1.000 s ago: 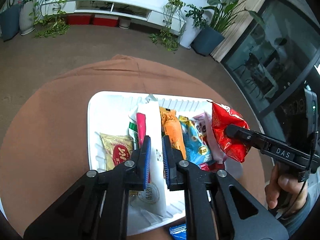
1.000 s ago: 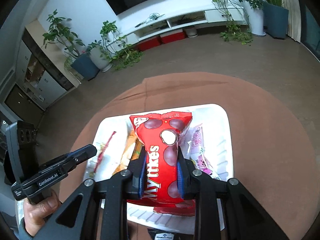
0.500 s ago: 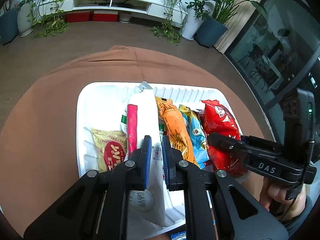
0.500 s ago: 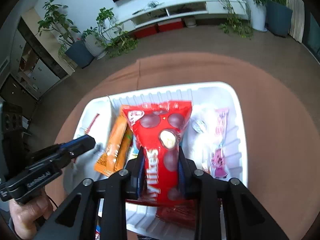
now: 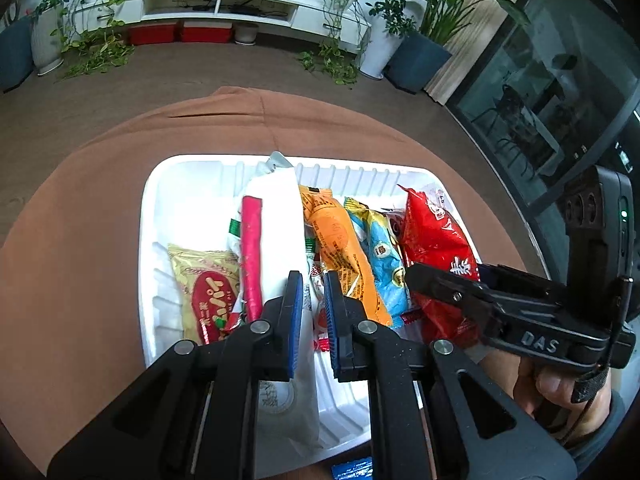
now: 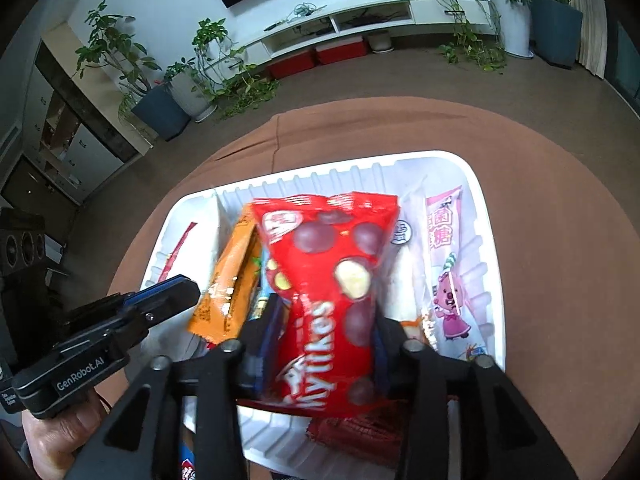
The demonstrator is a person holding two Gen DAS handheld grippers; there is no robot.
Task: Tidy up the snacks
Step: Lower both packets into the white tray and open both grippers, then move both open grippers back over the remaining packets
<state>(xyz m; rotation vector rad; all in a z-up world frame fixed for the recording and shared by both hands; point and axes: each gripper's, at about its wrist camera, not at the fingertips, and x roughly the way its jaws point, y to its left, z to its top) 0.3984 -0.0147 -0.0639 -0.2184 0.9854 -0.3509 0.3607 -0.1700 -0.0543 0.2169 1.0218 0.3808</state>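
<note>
Opening right claw (image 6: 324, 320) around red bag (image 6: 332, 280) | tray (image 6: 486, 216) rim near

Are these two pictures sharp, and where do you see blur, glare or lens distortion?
Left wrist view: mostly sharp; fisheye bends the white tray rim and the floor; dark vignette in the corners; the window at right shows reflections. Right wrist view: softer; slight motion blur on the red Mylikes bag; glare on its foil; same fisheye curvature.

Glossy red packet (image 6: 328, 292), seemingly plastic tray (image 6: 486, 216)
</note>
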